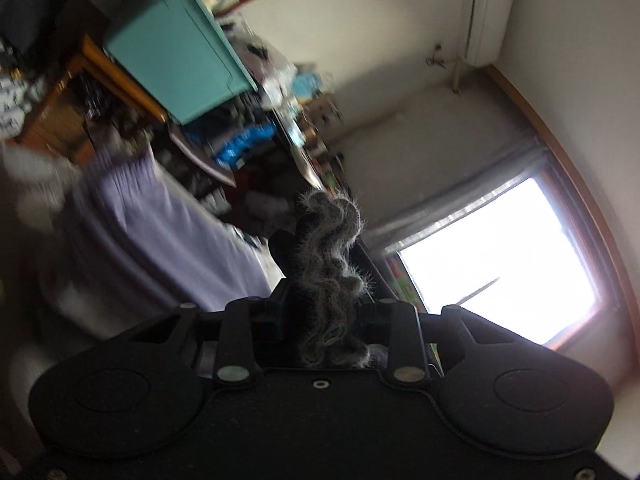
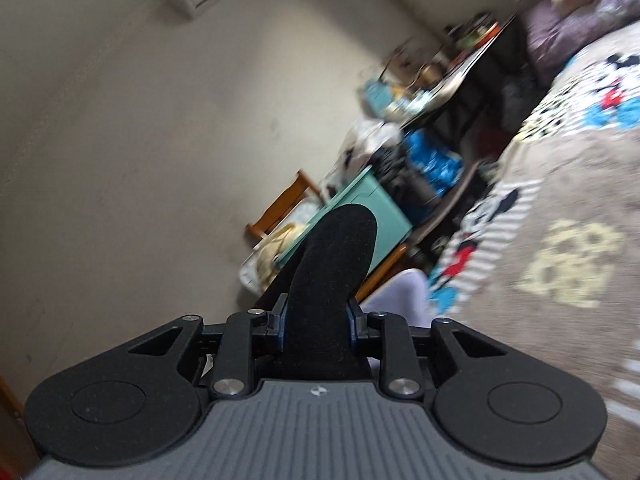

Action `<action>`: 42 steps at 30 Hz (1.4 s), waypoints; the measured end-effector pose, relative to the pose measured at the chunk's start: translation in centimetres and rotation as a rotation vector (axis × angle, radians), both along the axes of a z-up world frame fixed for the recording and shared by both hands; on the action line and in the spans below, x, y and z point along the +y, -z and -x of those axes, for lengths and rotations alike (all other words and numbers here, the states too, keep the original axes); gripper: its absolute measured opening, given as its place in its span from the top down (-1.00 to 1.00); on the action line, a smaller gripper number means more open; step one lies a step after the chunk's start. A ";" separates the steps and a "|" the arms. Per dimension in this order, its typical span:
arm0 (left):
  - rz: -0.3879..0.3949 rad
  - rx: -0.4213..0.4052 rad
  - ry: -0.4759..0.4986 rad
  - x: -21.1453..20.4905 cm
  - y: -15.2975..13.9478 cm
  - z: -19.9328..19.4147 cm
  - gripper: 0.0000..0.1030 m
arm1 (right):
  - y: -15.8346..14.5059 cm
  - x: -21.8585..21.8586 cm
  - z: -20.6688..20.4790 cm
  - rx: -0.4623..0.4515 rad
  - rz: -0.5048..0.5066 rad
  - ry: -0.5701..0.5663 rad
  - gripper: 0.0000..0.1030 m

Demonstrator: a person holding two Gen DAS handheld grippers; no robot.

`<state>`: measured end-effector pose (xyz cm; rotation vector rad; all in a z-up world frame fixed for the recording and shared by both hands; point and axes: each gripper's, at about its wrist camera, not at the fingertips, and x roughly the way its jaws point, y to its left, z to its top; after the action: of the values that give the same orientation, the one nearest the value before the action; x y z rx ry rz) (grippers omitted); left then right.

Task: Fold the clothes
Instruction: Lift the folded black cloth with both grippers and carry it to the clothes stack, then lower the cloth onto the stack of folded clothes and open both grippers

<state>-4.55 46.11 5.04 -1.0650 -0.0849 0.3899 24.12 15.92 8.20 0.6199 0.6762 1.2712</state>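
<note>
A lavender garment (image 1: 160,220) hangs in the air at the left of the left wrist view, blurred. Its fuzzy, wavy knitted edge (image 1: 332,256) stands up between the fingers of my left gripper (image 1: 324,240), which is shut on it. In the right wrist view my right gripper (image 2: 340,228) has its black fingers closed together. A piece of the lavender garment (image 2: 400,292) shows just below and to the right of them, so the grip looks to be on that cloth. Both views are tilted, and both grippers point about level into the room.
A bed with a cartoon-print cover (image 2: 560,200) fills the right. A teal box (image 1: 176,52) sits on a wooden chair (image 1: 116,76) beside a cluttered desk (image 2: 440,80). A bright window (image 1: 500,260) and a wall air conditioner (image 1: 488,12) lie beyond.
</note>
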 end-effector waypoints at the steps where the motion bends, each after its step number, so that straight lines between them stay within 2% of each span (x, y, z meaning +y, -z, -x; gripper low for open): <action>1: -0.009 0.003 -0.015 0.8 -0.1 0.1 0.45 | 0.0 1.5 -0.3 -0.002 -0.002 -0.016 0.47; 7: -0.042 0.008 -0.072 4.5 0.5 -0.5 0.45 | 0.7 8.0 -2.2 0.003 -0.044 -0.096 0.46; 10: -0.028 0.014 -0.071 6.2 2.4 -1.0 0.45 | 1.9 10.2 -3.2 0.015 -0.073 -0.130 0.46; 12: 0.020 0.114 -0.067 7.8 5.5 -2.4 0.44 | 4.1 11.1 -4.3 0.042 -0.063 -0.133 0.45; 14: 0.033 0.241 -0.073 8.3 8.8 -4.0 0.40 | 7.9 12.1 -5.3 0.063 0.064 -0.095 0.44; 15: 0.020 0.252 -0.075 8.3 9.3 -4.1 0.38 | 10.2 12.6 -5.8 0.087 0.143 -0.075 0.52; 16: 0.001 0.245 -0.077 8.1 9.4 -4.0 0.38 | 12.3 12.6 -6.1 0.128 0.166 -0.069 0.51; 17: 0.009 0.242 -0.078 8.2 9.4 -3.9 0.38 | 13.3 12.1 -6.1 0.151 0.116 -0.067 0.52; 19: 0.023 0.247 -0.084 8.4 9.3 -4.1 0.38 | 13.2 11.7 -5.7 0.147 0.079 -0.054 0.51; 22: 0.025 0.260 -0.089 8.4 8.8 -4.3 0.38 | 11.9 11.9 -5.4 0.135 0.116 -0.049 0.49; 25: 0.043 0.255 -0.099 8.4 8.2 -3.7 0.28 | 10.2 11.9 -4.8 0.098 0.149 -0.036 0.38; 27: 0.025 0.250 -0.108 7.6 7.4 -2.7 0.08 | 9.2 11.8 -4.4 0.052 0.157 0.010 0.13; 29: 0.004 0.246 -0.119 6.8 6.5 -1.6 0.04 | 8.3 11.2 -4.0 0.019 0.173 0.052 -0.10; 34: -0.049 0.261 -0.147 4.8 5.0 0.6 -0.16 | 6.5 8.0 -1.9 -0.054 0.218 0.098 -0.22; 36: -0.056 0.266 -0.138 4.0 4.6 1.3 -0.31 | 6.0 6.5 -1.0 -0.057 0.228 0.111 -0.38; 38: -0.074 0.295 -0.128 3.0 4.2 1.9 -0.36 | 5.6 5.1 -0.1 -0.054 0.244 0.129 -0.53; 40: -0.105 0.331 -0.111 2.1 3.6 2.3 -0.44 | 4.9 3.8 0.9 -0.047 0.271 0.142 -0.64; 42: -0.152 0.370 -0.095 1.1 2.8 2.6 -0.57 | 4.4 3.0 1.9 -0.040 0.307 0.154 -0.84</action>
<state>-7.15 47.19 2.26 -0.8272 0.1629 0.6506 22.24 18.90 3.76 0.3845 0.7578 1.0089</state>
